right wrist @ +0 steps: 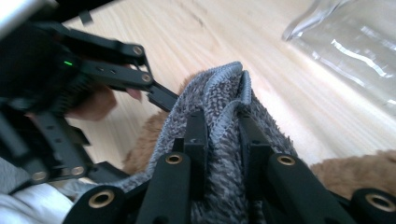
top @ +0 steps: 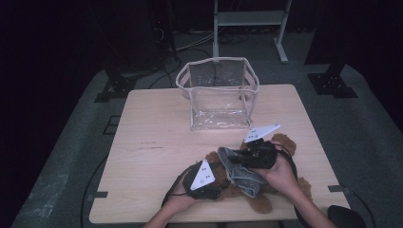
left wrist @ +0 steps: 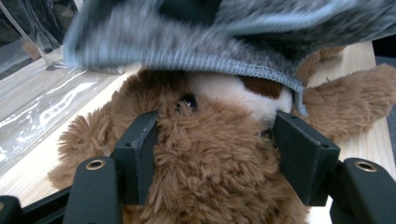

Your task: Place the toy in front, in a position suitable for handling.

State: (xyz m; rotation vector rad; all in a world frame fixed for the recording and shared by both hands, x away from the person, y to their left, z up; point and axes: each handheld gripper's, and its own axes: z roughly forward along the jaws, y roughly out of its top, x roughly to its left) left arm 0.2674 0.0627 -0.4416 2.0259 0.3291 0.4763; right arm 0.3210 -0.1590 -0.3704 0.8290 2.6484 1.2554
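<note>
Left gripper (left wrist: 212, 154) clamps the brown teddy bear's (left wrist: 210, 186) head; right gripper (right wrist: 223, 135) pinches the grey knitted garment's (right wrist: 219, 93) edge — beside the clear bag (top: 218, 95).

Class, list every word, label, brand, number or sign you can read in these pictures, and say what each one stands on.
None can be read.
Teddy bear, grey garment, clear bag, table: no print shows.
Grey plates on the left gripper and the right gripper: small dark dots, no letters.
</note>
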